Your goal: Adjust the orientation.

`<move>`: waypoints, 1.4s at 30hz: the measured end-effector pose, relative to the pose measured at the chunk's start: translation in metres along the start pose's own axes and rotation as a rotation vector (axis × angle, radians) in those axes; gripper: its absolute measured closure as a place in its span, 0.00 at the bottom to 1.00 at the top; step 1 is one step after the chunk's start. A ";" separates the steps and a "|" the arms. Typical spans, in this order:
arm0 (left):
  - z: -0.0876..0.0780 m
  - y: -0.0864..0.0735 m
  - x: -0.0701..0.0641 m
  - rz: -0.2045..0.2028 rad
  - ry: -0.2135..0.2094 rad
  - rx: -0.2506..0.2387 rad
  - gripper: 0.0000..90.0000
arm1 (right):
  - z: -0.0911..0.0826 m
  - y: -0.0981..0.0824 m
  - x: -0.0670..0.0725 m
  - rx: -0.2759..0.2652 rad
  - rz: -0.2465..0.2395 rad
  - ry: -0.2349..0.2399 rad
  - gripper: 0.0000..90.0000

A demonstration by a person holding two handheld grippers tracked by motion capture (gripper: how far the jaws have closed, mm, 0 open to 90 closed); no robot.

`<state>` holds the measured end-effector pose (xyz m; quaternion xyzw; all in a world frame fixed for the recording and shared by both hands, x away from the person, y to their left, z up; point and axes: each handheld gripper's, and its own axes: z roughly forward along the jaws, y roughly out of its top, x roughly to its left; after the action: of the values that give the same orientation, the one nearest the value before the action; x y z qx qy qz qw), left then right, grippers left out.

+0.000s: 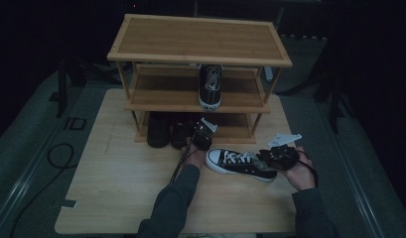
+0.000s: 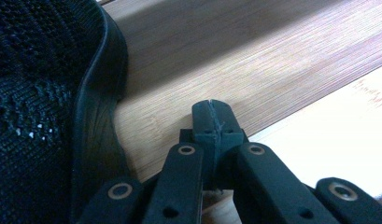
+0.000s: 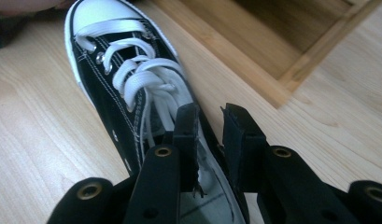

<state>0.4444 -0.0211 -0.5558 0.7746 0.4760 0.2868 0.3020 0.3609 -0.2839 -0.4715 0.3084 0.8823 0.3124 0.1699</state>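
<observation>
A black-and-white laced sneaker (image 1: 237,161) (image 3: 132,79) lies on its sole on the wooden table (image 1: 121,183), toe to the left. My right gripper (image 1: 270,157) (image 3: 211,112) is at its heel end; the jaws stand slightly apart astride the shoe's side wall, one inside the opening and one outside, with a gap showing. My left gripper (image 1: 196,135) (image 2: 212,109) is shut on nothing at the rack's bottom shelf (image 2: 226,60), beside a black mesh shoe (image 2: 39,93).
A three-tier bamboo shoe rack (image 1: 200,37) stands at the back of the table. A matching sneaker (image 1: 210,85) sits on its middle shelf. Two dark shoes (image 1: 158,131) rest on the bottom shelf at the left. A cable loops on the floor (image 1: 59,153).
</observation>
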 end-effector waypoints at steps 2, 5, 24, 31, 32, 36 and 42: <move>0.000 0.000 0.000 -0.001 0.000 0.000 1.00 | 0.004 0.002 0.000 0.020 -0.015 0.016 0.84; 0.000 0.000 0.000 0.000 0.000 0.000 1.00 | 0.010 0.004 0.001 0.053 -0.037 0.030 0.83; 0.000 0.000 0.000 0.000 -0.003 -0.001 1.00 | 0.044 0.020 0.004 0.191 -0.109 0.055 0.94; 0.000 0.000 0.000 0.001 -0.003 -0.003 1.00 | 0.035 0.012 0.004 0.196 -0.081 0.044 0.98; 0.000 0.000 0.000 0.001 -0.003 -0.003 1.00 | 0.034 0.010 0.004 0.193 -0.075 0.045 0.98; 0.000 0.000 0.000 0.004 -0.002 -0.003 1.00 | 0.029 0.003 0.005 0.183 -0.032 0.050 0.98; 0.000 0.000 0.000 0.003 -0.002 -0.003 1.00 | 0.023 -0.002 0.009 0.174 0.018 0.052 0.98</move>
<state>0.4444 -0.0207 -0.5561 0.7750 0.4742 0.2871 0.3035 0.3646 -0.2691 -0.4913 0.3216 0.9075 0.2439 0.1167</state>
